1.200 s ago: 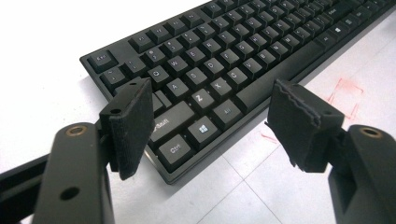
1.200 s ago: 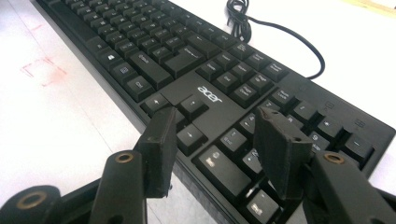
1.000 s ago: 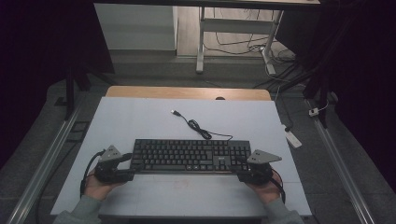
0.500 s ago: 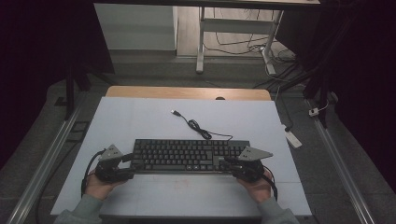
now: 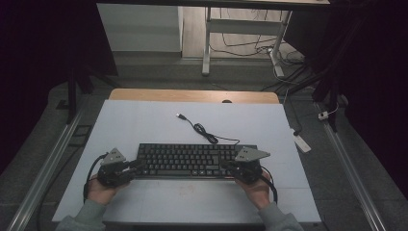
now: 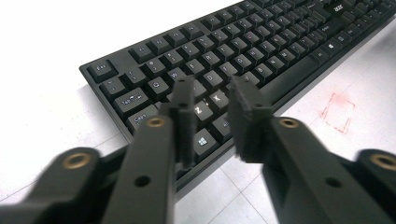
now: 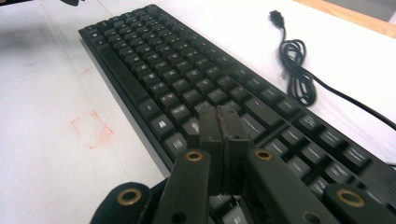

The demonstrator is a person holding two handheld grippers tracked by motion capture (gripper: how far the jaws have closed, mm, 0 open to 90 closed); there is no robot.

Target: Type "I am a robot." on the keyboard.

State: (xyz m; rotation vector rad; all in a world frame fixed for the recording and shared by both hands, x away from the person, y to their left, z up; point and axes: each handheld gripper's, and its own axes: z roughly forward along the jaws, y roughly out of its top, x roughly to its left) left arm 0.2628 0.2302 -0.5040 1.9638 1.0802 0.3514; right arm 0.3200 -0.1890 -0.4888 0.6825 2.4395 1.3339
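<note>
A black keyboard (image 5: 192,160) lies flat across the near half of the white table (image 5: 144,125). Its black cable (image 5: 199,129) runs in a loose coil toward the far side and ends in a USB plug (image 5: 180,116). My left gripper (image 5: 136,165) rests at the keyboard's left end. In the left gripper view its jaws (image 6: 212,93) hang over the lower-left keys and have just been closing. A gap remains between them and nothing is pinched. My right gripper (image 5: 227,167) reaches over the keyboard's right part. Its jaws (image 7: 219,116) have just closed flush together above the front-row keys (image 7: 177,140), empty.
A faint red square mark (image 5: 185,188) is drawn on the table in front of the keyboard. A wooden strip (image 5: 192,95) borders the far edge. Metal rails (image 5: 45,166) run along both sides, and a white power strip (image 5: 302,142) lies on the floor at the right.
The right gripper has slid left from beside the keyboard's right end onto its keys. The left hand has stayed in place.
</note>
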